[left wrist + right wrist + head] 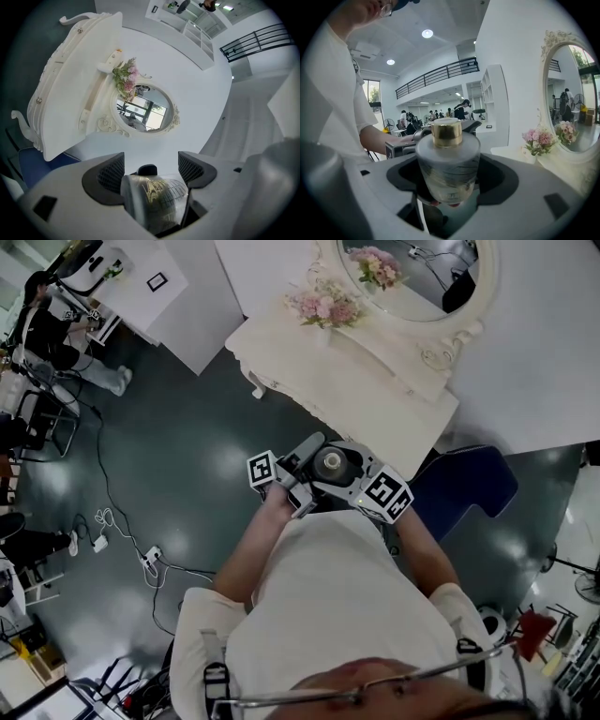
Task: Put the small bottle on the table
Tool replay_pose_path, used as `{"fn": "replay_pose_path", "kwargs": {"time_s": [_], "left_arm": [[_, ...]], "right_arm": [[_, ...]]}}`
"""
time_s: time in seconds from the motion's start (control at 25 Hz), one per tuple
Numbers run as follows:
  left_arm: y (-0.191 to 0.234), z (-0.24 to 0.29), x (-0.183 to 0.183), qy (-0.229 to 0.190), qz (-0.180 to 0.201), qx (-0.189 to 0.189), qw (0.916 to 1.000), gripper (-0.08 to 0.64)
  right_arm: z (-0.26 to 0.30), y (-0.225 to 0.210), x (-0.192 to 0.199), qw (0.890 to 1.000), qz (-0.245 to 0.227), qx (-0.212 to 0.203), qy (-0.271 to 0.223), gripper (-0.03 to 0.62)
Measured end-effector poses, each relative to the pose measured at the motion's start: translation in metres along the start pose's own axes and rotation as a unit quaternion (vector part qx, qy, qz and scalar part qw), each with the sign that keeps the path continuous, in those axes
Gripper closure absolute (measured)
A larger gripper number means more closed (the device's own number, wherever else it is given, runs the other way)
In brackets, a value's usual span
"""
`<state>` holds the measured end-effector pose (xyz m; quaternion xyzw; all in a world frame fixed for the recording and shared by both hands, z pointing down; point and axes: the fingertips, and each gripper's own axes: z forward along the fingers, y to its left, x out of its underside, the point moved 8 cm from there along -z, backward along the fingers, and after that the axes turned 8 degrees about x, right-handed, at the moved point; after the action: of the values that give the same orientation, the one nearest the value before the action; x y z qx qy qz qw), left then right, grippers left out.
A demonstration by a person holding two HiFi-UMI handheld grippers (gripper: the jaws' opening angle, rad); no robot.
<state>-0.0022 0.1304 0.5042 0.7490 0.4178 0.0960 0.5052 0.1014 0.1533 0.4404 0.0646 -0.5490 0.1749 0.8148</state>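
Both grippers are held close together in front of the person's chest, with the small bottle (330, 463) between them. It is in the air over the dark floor (187, 456), not on the table.

Right gripper (449, 174): its jaws are closed narrowly on the bottle's glass body, a dark pad against each flank. The gold cap (446, 132) stands above the jaws.

Left gripper (151, 169): it comes in from the opposite side. We see the patterned glass lying deep between its jaws, and both mesh pads seem pressed to the bottle's sides.

White dressing table (375, 381): its near edge runs diagonally just beyond the grippers. We note a bare strip of tabletop between that edge and the base of the oval mirror (487, 277). The flowers (323, 306) sit near the table's far left corner, well apart from the bottle.

Room to move:
- On the right, a blue chair (469, 488) stands just beside the person's right arm, and its back reaches under the table edge.
- On the left, the floor is open as far as a trailing cable with a power strip (150, 559).
- Another person (47, 324) sits well apart at the upper left.
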Motion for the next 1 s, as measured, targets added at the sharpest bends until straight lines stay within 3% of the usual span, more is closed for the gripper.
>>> {"fn": "replay_pose_path", "kwargs": {"time_s": [0.4, 1.0], "left_arm": [[0.005, 0.012, -0.036, 0.006, -0.02, -0.008, 0.9997, 0.207], [-0.001, 0.057, -0.16, 0.074, -0.085, -0.038, 0.9928, 0.207]], "right_arm": [[0.026, -0.026, -0.005, 1.0, 0.015, 0.014, 0.003, 0.247], [0.115, -0.1, -0.042, 0.993, 0.068, 0.094, 0.021, 0.249]]}}
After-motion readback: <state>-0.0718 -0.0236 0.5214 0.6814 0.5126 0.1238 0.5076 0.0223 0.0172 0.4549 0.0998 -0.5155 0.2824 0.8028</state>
